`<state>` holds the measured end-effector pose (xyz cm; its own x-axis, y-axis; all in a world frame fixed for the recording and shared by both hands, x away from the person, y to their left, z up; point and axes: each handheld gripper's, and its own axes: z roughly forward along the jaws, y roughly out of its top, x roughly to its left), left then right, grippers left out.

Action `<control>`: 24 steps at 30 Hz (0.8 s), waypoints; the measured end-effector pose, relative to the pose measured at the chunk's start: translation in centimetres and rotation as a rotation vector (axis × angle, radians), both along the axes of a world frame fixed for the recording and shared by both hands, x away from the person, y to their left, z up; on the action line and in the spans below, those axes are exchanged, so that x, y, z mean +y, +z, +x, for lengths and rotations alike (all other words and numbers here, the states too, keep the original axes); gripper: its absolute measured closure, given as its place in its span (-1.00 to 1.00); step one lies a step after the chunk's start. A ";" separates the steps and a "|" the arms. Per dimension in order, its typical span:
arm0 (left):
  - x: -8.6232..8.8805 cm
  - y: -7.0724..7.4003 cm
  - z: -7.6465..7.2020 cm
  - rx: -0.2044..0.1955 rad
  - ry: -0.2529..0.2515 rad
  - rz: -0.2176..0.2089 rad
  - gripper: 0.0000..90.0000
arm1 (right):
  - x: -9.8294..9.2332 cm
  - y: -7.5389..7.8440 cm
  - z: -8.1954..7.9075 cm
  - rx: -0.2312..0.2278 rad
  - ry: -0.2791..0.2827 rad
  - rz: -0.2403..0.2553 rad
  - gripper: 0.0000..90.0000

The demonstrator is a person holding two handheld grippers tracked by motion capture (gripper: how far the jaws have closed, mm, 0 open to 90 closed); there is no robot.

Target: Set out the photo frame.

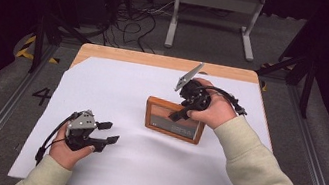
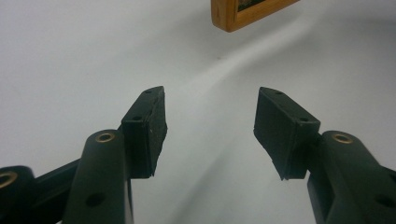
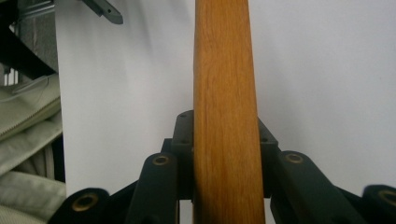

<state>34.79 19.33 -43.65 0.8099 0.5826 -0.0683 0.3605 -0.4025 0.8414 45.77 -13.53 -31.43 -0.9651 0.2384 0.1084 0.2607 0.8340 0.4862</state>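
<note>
The right hand-held gripper (image 1: 182,114) holds a wooden frame (image 1: 174,120). Its jaws are clamped on the frame's top edge, one jaw on either face. In the right gripper view the frame's (image 3: 224,112) edge runs straight up between the two jaws, both pads pressed flat against the wood. The frame stands tilted on its lower edge just below this gripper, on the white sheet (image 1: 141,159) that covers the table (image 1: 157,61). Its picture side faces the person. The right hand (image 1: 213,109) grips the tool from behind the frame, and the grey plate (image 1: 189,76) on top of the tool points away and upward.

The left hand-held gripper (image 1: 110,132) rests low over the sheet, well apart from the frame and to its left. Its jaws stand moderately wide with nothing between them, pointing toward the frame. In the left gripper view its two black pads (image 2: 149,126) have only white sheet between them, and a corner of the frame (image 2: 243,14) shows far ahead, beyond the right jaw's tip. The left hand (image 1: 66,149) holds this tool from the near side, and a black cable (image 1: 51,137) loops off to the gripper's left.
</note>
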 end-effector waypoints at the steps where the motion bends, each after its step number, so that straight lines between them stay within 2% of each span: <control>1: 0.0 0.0 -0.1 0.003 0.004 -0.002 -0.03 | 0.0 -0.1 0.3 -0.004 0.026 0.000 0.58; 5: 0.1 -0.1 -0.1 0.007 0.009 -0.002 -0.03 | 0.1 -0.7 1.2 -0.015 0.103 -0.001 0.58; 7: 0.1 -0.1 -0.1 0.009 0.008 -0.002 -0.03 | 0.1 -0.9 1.5 -0.007 0.105 -0.002 0.58; 16: 0.0 -0.1 0.0 0.008 0.004 -0.007 -0.03 | 0.1 -2.6 2.6 0.017 0.190 -0.002 0.58; 24: 0.0 -0.2 0.1 0.013 0.006 -0.009 -0.02 | -0.2 -4.3 3.1 0.044 0.169 -0.018 0.58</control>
